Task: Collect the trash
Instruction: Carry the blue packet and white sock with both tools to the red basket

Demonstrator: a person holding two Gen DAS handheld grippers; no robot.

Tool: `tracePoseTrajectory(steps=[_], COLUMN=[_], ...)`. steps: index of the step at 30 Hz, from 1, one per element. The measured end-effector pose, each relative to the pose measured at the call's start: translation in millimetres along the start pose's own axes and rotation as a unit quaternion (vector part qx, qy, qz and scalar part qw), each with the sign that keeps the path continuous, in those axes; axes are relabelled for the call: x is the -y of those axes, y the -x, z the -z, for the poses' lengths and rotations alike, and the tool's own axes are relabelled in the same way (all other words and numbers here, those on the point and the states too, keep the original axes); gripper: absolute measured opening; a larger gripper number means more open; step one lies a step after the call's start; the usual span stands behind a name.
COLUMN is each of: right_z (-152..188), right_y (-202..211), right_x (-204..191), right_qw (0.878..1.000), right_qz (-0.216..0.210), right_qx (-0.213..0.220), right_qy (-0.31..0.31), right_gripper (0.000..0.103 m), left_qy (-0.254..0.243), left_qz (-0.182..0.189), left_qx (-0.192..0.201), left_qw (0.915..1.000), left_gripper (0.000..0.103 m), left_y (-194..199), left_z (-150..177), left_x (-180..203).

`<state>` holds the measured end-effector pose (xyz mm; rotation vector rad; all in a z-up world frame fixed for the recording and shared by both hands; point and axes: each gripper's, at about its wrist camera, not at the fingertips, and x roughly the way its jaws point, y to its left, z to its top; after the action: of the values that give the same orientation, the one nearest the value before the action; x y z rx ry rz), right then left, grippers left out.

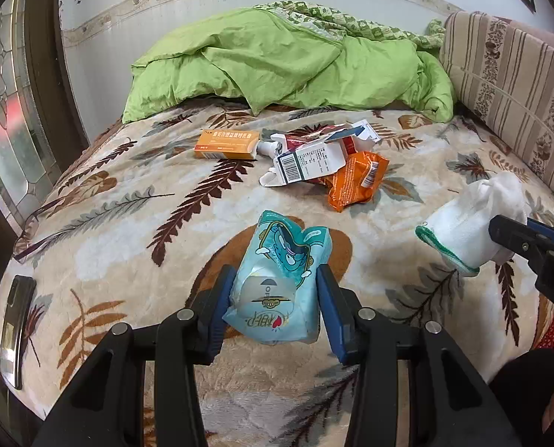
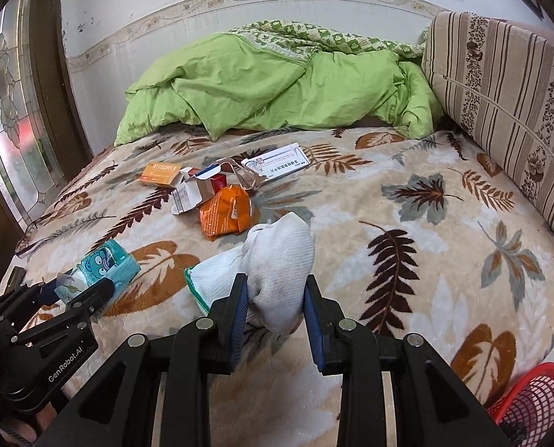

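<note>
Your left gripper (image 1: 277, 298) is clamped on a pale blue tissue packet (image 1: 280, 279), a soft crumpled pack printed with a blue cartoon figure and carrying a grey peel flap marked with letters. The packet sits upright between the blue pads (image 1: 221, 305), both of which press into its sides, and its top sticks out beyond the fingertips, lifted clear of the leaf-patterned blanket (image 1: 135, 223).

Your right gripper (image 2: 275, 298) is closed on a white cloth glove (image 2: 277, 272) with a green-edged cuff. The bunched body of the glove is squeezed between the two pads (image 2: 239, 309), and the cuff end hangs out to the left of the jaws. In the left wrist view the same glove shows at the right, held off the blanket.

The rest of the trash lies farther away on the blanket, near the middle of the bed: an orange crumpled wrapper (image 2: 224, 214), nearest to the right gripper, just beyond the glove; a torn white carton (image 2: 191, 195) touching it on the far left; an orange box (image 2: 161, 175) farther left; and a flat white box (image 2: 277, 162) behind them. A green quilt (image 2: 277, 85) is heaped at the far end. A red mesh basket (image 2: 534, 402) stands at the near right, off the edge of the bed. A dark phone (image 1: 16, 320) lies on the blanket at the near left.
</note>
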<state>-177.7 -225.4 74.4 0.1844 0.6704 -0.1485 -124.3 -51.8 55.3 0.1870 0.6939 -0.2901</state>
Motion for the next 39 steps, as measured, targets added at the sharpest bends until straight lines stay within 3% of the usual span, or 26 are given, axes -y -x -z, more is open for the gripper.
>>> tracePoseTrajectory(steps=[29,39], right_z=[0.9,1.3], right_y=[1.5,9.0], right_x=[-1.4,-14.7], right_qw=[1.0,1.0], right_qz=[0.004,-0.003], right_qx=[-0.007,-0.009], right_qy=[0.001,0.011], right_gripper=[0.03,0.03], left_qy=[0.005,0.034], left_qz=[0.001,-0.007], left_qx=[0.0,0.001], left_qw=[1.0,0.9994], left_gripper=[0.043,0.043], left_y=[-3.0,-2.8], left_z=[0.9,-1.8], left_x=[-3.8,-17.9])
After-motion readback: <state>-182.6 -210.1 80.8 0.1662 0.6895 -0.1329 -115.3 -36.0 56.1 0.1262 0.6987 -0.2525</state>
